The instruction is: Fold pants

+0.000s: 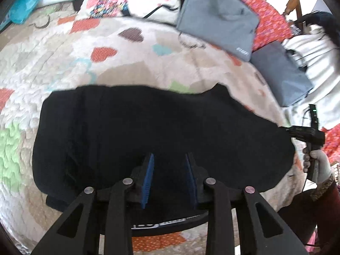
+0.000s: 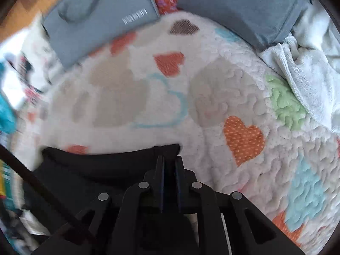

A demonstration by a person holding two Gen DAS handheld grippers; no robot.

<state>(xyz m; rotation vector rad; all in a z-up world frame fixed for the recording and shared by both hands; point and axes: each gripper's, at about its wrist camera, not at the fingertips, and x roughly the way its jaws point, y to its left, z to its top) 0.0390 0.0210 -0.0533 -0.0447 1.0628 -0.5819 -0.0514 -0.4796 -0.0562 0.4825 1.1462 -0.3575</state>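
Two grippers work the folded black fabric pants [image 1: 153,131] on a heart-patterned quilted bedspread [image 1: 106,68]. Left gripper [image 1: 169,159] hovers, jaws parted (nothing between). Right gripper [image 2: 169,161] pinches the pants' far right corner.

1. The pants [image 1: 148,131] are plain black, with no pattern to be seen.
2. The bed quilt [image 2: 212,97] is cream-white, patterned with hearts in orange, beige, brown, pale green and light blue; some orange hearts carry small pale dots.
3. Two fabric bags [image 1: 216,17] are plain grey, one with a small white label print.
4. The left gripper [image 1: 170,170] is black with blue pads; the right gripper [image 2: 169,165] is black.
5. A fleecy blanket [image 2: 308,74] is white.
6. A cloth [image 1: 269,14] behind the bags is red with pink flecks.
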